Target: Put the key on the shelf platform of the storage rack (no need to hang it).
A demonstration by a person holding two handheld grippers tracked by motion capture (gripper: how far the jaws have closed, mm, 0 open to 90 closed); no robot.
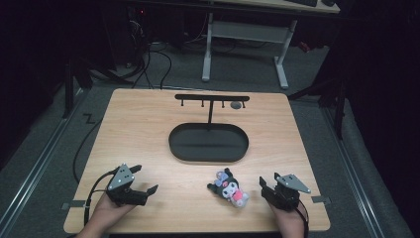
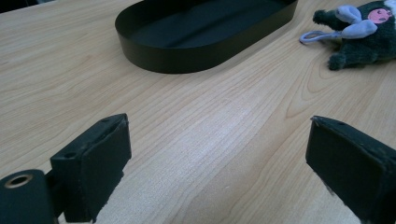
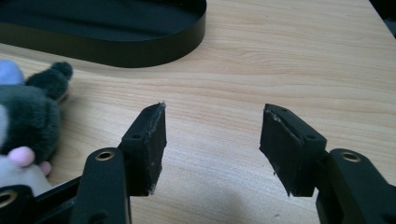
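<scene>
High view: a small dark grey plush toy with pink and lilac trim (image 1: 229,189) lies on the light wooden table (image 1: 143,134), lower centre-right of the frame, just below the black oval metal tray (image 1: 208,142). The right gripper (image 1: 268,187) sits just right of the toy, jaws apart with nothing between. The left gripper (image 1: 140,179), lower left, is spread wide over bare wood.
</scene>
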